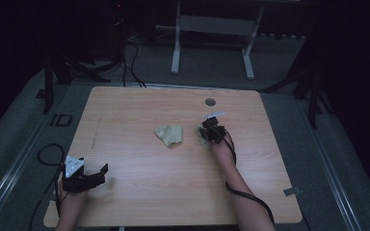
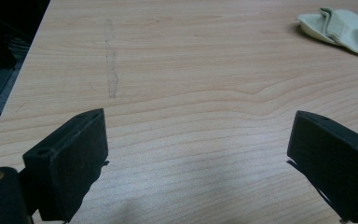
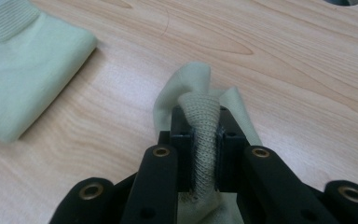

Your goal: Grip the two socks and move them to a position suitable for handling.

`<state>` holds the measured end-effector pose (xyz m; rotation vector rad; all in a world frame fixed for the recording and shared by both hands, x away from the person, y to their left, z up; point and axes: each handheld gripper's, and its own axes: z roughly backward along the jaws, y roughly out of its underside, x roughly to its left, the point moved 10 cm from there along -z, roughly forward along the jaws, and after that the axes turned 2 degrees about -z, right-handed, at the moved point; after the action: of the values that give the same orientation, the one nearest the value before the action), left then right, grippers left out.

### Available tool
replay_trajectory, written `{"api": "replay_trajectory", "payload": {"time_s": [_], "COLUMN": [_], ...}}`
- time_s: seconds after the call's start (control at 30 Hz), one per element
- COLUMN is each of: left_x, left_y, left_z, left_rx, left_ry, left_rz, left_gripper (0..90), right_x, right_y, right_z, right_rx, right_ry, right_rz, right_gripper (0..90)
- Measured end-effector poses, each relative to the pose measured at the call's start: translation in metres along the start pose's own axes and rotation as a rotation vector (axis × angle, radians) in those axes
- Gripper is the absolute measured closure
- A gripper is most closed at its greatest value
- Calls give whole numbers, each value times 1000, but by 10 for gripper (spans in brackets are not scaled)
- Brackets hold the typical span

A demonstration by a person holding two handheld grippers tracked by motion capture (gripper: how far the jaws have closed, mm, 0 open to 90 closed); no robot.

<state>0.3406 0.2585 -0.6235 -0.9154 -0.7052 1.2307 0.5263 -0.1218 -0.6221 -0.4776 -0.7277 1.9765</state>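
A: Jaws on the right gripper (image 3: pixel 204 154) — how do they stand?
B: Pinched together on the ribbed cuff of a pale green sock (image 3: pixel 200 98), cuff bunched up between the pads. High view puts that right gripper (image 1: pixel 211 129) right of the table's centre, sock under it lying on the wood.
A: Left gripper (image 1: pixel 94 175)?
B: Jaws spread wide, nothing between them but bare tabletop (left gripper view). Sits near the front left corner, well apart from both socks.
A: Second sock?
B: Second sock (image 1: pixel 170 134) lies crumpled near the centre, just left of the held one, not touching it. It also shows far off in the left gripper view (image 2: pixel 342 30).
A: Surface, room?
B: Light wood-grain table (image 1: pixel 149 106), faint grey scuff line (image 2: pixel 112 70) at its left, round grommet (image 1: pixel 210 101) near the far edge. Grey carpet around, white frame legs (image 1: pixel 176 48) behind, dark room.
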Motion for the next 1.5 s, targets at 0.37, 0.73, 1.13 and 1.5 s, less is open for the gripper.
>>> {"api": "replay_trajectory", "payload": {"time_s": [0.37,0.73,1.13,1.5], "left_x": [-1,-1,-4,-14], "left_y": [0,0,-2,-5], "left_z": [0,-1,-1,-2], "left_rx": [3,4,-2,-14], "left_ry": [-2,-3,6,31], "left_rz": [-7,-10,-12,-28], "left_gripper": [50,50,49,49], "right_x": [20,66,128,164], "right_y": [1,13,65,93], "right_z": [42,99,117,98], "right_rx": [-30,-89,-44,33], "right_ry": [-75,-128,-175,-215], "right_rz": [-20,72,153,165], "right_gripper": [810,809,809,805]}}
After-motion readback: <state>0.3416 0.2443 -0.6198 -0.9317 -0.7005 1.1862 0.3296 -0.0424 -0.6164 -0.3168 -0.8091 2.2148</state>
